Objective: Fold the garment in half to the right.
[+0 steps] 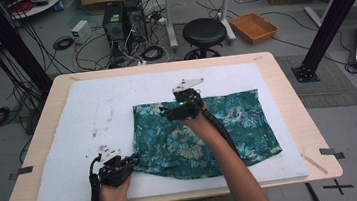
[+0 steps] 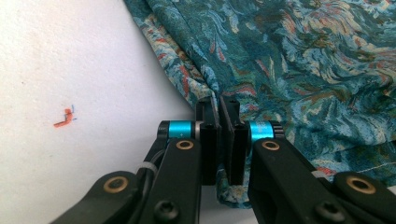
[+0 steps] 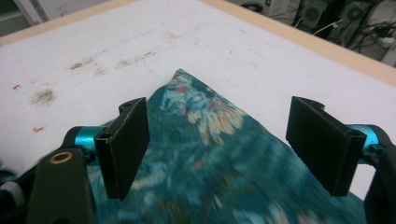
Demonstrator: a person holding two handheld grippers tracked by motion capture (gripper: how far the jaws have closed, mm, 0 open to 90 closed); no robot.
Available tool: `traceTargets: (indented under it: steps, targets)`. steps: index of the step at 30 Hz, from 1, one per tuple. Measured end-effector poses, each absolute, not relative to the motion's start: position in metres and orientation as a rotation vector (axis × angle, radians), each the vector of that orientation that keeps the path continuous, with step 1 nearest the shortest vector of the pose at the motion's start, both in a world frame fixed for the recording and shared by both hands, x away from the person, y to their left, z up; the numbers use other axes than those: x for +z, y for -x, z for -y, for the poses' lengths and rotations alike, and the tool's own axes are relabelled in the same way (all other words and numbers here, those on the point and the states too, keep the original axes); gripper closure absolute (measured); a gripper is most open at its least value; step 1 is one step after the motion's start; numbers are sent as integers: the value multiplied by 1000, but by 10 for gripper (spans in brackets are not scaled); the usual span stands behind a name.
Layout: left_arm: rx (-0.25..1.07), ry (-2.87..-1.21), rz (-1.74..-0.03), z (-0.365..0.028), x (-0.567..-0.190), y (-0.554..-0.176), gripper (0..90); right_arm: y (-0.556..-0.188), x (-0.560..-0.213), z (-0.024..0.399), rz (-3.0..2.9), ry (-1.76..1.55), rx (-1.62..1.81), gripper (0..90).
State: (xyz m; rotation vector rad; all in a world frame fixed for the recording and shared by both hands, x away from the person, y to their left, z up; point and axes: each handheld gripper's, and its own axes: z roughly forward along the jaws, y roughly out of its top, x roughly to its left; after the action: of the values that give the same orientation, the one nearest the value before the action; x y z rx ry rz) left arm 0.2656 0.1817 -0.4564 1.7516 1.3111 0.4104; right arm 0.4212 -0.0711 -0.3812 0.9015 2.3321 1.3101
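Note:
A teal floral cloth (image 1: 204,128) lies spread on the white foam mat (image 1: 92,114) that covers the wooden table. My left gripper (image 1: 133,160) is at the cloth's near left corner. In the left gripper view its jaws are shut on the cloth's folded edge (image 2: 219,105), with fabric bunched between them. My right gripper (image 1: 165,113) hovers over the cloth near its far left corner. Its jaws stand wide open in the right gripper view (image 3: 219,112), with the cloth's corner (image 3: 180,79) lying ahead between them and nothing gripped.
Bare mat with small brown and red marks (image 1: 102,151) lies left of the cloth. The table's wooden edge (image 1: 285,84) frames the mat. On the floor beyond are a black stool (image 1: 203,32), a wicker basket (image 1: 253,26) and computer towers (image 1: 123,21) with cables.

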Motion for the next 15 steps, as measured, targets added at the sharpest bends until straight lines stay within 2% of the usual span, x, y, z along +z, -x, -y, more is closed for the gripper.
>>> traceTargets:
  steps: [9, 15]
  targets:
    - [393, -1745, -1308, -183, -457, -265, 869, -451, -405, 6, -2421, -895, 1214, 258]
    - [387, -1751, -1304, -182, -457, -266, 868, -470, -420, -16, -2454, -924, 1155, 346]
